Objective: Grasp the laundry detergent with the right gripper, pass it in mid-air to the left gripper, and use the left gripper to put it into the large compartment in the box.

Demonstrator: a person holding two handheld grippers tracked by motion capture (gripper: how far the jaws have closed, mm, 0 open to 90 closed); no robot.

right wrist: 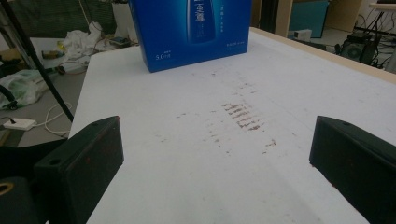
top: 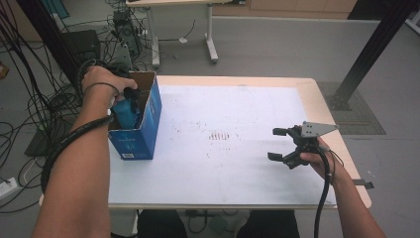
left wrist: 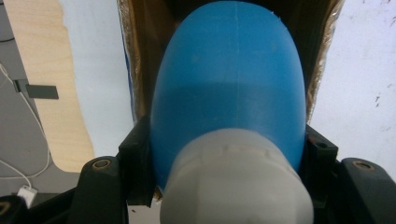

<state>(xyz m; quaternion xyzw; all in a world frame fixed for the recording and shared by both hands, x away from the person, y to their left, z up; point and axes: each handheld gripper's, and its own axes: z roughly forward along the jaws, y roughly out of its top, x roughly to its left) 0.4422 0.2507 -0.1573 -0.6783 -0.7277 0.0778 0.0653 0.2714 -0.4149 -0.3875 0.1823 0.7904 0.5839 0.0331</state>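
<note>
Item: blue bottle (left wrist: 229,88), rounded plastic body with a pale grey cap (left wrist: 236,182). Location: inside the open top of the blue cardboard box (top: 143,124), which stands upright at the left edge of the surface (top: 237,168). In the left gripper view the bottle's body sits between the box's brown inner walls, cap end toward the camera.

Left gripper (top: 126,101): held from above over the box opening, jaws clamped on the bottle's two sides just past the cap.

Right gripper (top: 283,145): held low over the right part of the surface, well apart from the box; jaws spread wide, nothing between them. A grey three-cornered plate (top: 317,129) sits on top, and a black cable (top: 324,193) trails back along the forearm.

Surface: white sheet over a light wooden top, with a patch of brown smudges (right wrist: 243,116) near the middle, between box and right gripper.
</note>
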